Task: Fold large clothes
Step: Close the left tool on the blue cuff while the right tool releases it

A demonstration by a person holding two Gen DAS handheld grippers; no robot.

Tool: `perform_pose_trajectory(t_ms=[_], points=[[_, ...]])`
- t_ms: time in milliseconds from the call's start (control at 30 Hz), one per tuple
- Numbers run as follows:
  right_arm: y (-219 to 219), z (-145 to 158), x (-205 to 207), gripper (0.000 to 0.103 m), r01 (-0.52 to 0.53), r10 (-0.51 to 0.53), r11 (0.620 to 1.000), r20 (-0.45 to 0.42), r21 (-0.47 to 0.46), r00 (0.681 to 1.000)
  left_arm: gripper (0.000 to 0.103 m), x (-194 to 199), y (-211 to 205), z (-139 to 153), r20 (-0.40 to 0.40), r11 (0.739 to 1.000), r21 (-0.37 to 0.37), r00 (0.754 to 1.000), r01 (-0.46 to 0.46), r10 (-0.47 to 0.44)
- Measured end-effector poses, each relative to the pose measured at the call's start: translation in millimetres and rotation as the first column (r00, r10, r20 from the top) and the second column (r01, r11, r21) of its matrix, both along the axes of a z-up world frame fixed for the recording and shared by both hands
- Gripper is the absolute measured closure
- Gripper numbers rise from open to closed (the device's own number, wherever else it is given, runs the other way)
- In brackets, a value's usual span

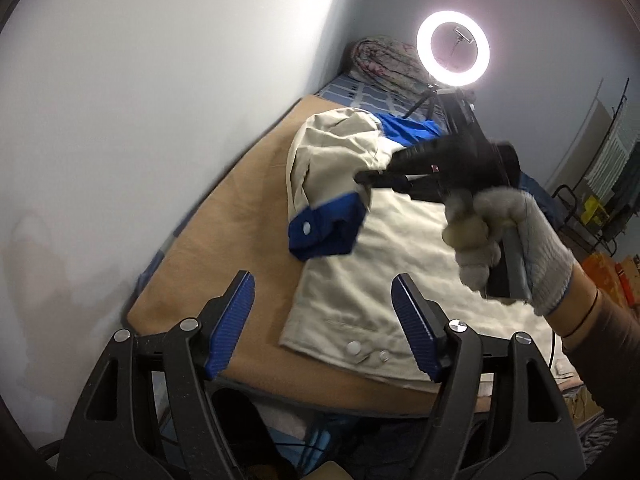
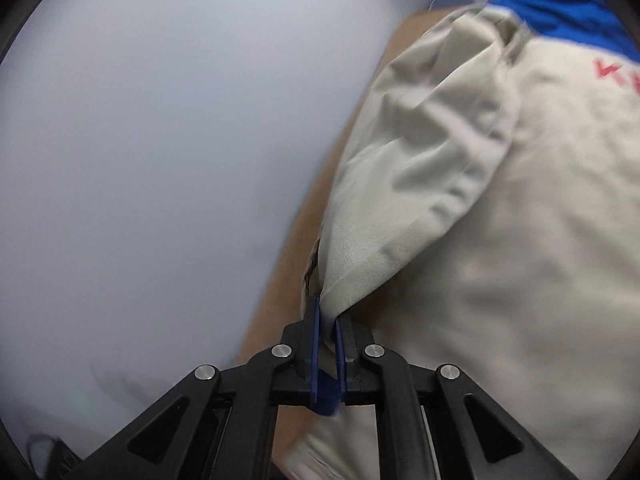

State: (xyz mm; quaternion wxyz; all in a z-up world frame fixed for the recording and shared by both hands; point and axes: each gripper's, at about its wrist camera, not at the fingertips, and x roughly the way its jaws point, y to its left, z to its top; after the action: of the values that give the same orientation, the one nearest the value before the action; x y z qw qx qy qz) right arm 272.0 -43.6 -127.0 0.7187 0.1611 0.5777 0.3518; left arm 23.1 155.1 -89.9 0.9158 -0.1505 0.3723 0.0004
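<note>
A beige jacket [image 1: 404, 256] with blue collar and cuffs lies on a tan blanket [image 1: 224, 240] on the bed. My left gripper [image 1: 322, 324] is open and empty, hovering over the jacket's near hem. My right gripper [image 1: 366, 182], held by a gloved hand [image 1: 508, 240], is shut on the jacket's sleeve [image 1: 320, 168] near its blue cuff [image 1: 326, 228] and holds it lifted over the jacket body. In the right wrist view the right gripper [image 2: 328, 320] pinches beige sleeve fabric [image 2: 420, 168]; the jacket's back [image 2: 540, 240] carries red lettering.
A lit ring light [image 1: 453, 49] on a tripod stands at the bed's far end, beside a rolled floral quilt [image 1: 384, 60]. A grey wall [image 1: 140, 120] runs along the bed's left side. Furniture and boxes [image 1: 600, 216] stand at the right.
</note>
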Motion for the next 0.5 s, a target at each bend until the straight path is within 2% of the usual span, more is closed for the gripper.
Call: perform_pose_trajectory(t_ms=[33,133,300,333,433,500], points=[[-10.5,5.1,0.9,0.099,0.001,-0.001,1.000,0.004,-0.022,1.000,0.033,7.0,-0.4,0.9,-0.010,1.000,-0.019,1.000,0.010,-0.011],[-31.5,-16.5,-1.8,0.099,0.022,-0.025,0.996,-0.028,-0.082,0.999,0.043,38.7,2.9,-3.0,-0.074,0.998,-0.064,0.997,0.012,-0.016],[-47.9,-42.8,-9.3,0.099,0.030,-0.036,0.992,-0.048,-0.126,0.998,0.044,102.2,1.1,-23.6,-0.173,1.000,0.008,0.985,0.027,-0.025],[-37.6,-58.3,-15.1,0.099,0.028,-0.033,0.991,-0.042,-0.127,0.999,0.044,114.0,3.9,-30.7,-0.194,1.000,0.012,0.981,0.013,-0.011],[-39.1,-58.7,-20.0,0.099,0.032,-0.035,0.993,-0.030,-0.110,0.999,0.044,148.9,13.9,-57.9,-0.265,0.999,0.000,0.963,-0.041,0.040],[-41.5,-58.5,-23.1,0.099,0.031,-0.034,0.995,-0.025,-0.099,0.999,0.044,167.0,21.8,-79.3,-0.323,0.996,-0.053,0.945,-0.066,0.045]])
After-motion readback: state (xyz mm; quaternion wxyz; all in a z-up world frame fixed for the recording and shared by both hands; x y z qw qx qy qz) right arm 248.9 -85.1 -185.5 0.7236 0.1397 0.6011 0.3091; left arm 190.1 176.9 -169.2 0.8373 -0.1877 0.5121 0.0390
